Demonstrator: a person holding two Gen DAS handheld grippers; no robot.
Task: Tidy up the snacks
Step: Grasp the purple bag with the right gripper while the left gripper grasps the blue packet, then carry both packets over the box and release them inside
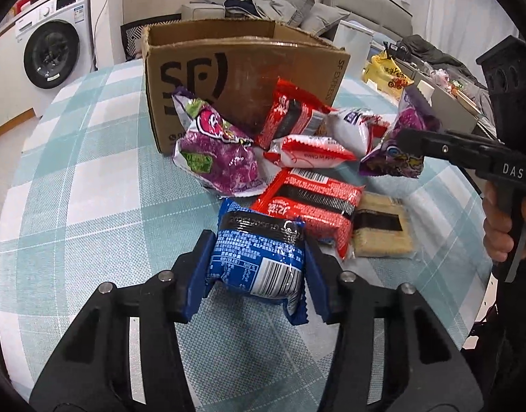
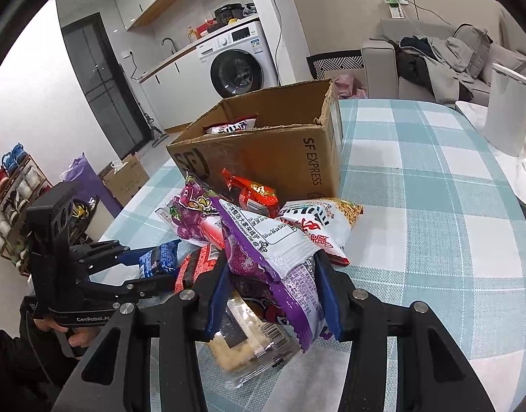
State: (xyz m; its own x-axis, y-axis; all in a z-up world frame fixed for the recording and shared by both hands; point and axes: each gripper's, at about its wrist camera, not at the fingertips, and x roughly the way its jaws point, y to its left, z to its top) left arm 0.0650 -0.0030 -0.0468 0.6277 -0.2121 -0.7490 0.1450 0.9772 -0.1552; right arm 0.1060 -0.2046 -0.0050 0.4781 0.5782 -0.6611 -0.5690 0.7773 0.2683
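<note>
Blue packet (image 1: 259, 261) sits clamped between the left tool's (image 1: 256, 274) pads, low over the checked surface (image 1: 91, 171), in front of the cardboard box (image 1: 242, 79). Right tool (image 2: 273, 295) grips a purple bag (image 2: 280, 274), raised above a clear-wrapped pale cracker pack (image 2: 242, 346). Only the right wrist view shows a red-and-white packet (image 2: 228, 126) inside the box; only the left shows the box's front logo whole.
</note>
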